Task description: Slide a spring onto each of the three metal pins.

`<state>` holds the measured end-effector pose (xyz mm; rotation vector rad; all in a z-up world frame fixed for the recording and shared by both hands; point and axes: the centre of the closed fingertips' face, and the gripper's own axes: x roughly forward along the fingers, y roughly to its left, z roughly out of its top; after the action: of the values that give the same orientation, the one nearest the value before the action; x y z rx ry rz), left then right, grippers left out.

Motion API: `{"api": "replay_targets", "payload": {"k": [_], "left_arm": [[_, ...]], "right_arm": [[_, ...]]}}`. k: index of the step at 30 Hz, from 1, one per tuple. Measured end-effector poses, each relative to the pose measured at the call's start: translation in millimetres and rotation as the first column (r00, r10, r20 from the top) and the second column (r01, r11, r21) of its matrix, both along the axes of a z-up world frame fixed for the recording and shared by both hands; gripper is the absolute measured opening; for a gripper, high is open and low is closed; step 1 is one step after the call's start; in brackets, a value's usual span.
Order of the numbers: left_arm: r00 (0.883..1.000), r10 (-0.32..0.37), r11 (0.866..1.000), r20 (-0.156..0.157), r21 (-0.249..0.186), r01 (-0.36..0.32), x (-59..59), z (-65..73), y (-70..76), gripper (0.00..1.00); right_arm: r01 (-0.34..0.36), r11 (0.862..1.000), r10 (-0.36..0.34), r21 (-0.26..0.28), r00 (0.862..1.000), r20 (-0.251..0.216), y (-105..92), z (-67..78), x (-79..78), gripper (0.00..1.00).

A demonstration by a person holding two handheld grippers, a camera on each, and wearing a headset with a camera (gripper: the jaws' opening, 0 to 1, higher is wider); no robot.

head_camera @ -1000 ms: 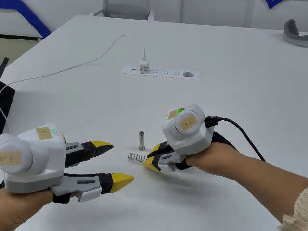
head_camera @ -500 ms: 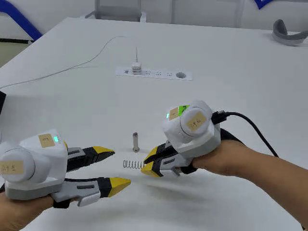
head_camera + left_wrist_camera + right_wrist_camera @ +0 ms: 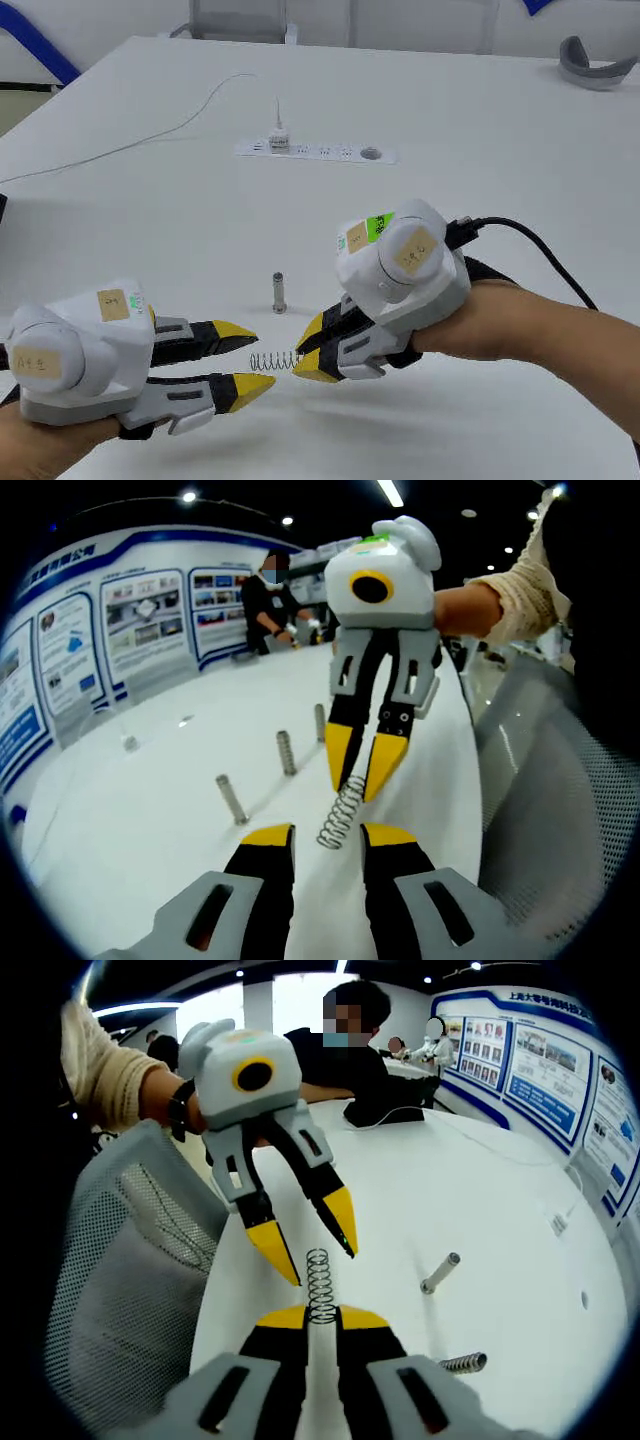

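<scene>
**Item:** spring [image 3: 273,360], one bare coil held roughly level above the white table [image 3: 480,150]. Its free end reaches in between the left gripper's jaws.

**Held by:** right gripper [image 3: 308,358], jaws pinched together on the coil's other end.

**Opposite:** left gripper [image 3: 243,362], jaws apart on either side of the free end and seemingly touching neither side of it.

**Nearby:** metal pin [image 3: 278,292], upright and bare, just beyond the spring. The left gripper view shows three such pins in a row, the middle pin [image 3: 287,752] among them, none of them carrying a spring.

**Risks:**
- The grip takes only the end turns, so the coil could droop, kink or flick out if the left jaws close unevenly.
- A dropped spring would probably roll.
- The pins are slim, and a knock from either gripper might topple one.

**Unclear:**
- I cannot tell whether the coil's underside grazes the table.
- I cannot tell which of the three pins is the one in the head view.
- A small coiled piece [image 3: 462,1362] lies on the table in the right gripper view. It is likely another spring, but it is too small to confirm.
</scene>
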<state>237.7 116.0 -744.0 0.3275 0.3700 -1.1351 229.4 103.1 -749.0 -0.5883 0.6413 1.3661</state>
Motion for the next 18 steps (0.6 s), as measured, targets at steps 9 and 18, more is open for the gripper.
{"api": "replay_targets", "payload": {"k": [9, 18], "left_arm": [[0.999, -0.044, 0.999, 0.019, 0.021, 0.044, -5.8, -2.8, -3.2, 0.17], [0.996, -0.082, 0.995, 0.03, 0.062, 0.08, -11.4, -8.1, -7.4, 0.13]], "right_arm": [[-0.027, 1.0, 0.026, -0.015, 1.0, -0.004, -0.3, 1.9, -5.5, 0.11], [-0.044, 0.999, 0.044, -0.017, 0.999, 0.004, 2.3, 10.7, -10.0, 0.11]]}}
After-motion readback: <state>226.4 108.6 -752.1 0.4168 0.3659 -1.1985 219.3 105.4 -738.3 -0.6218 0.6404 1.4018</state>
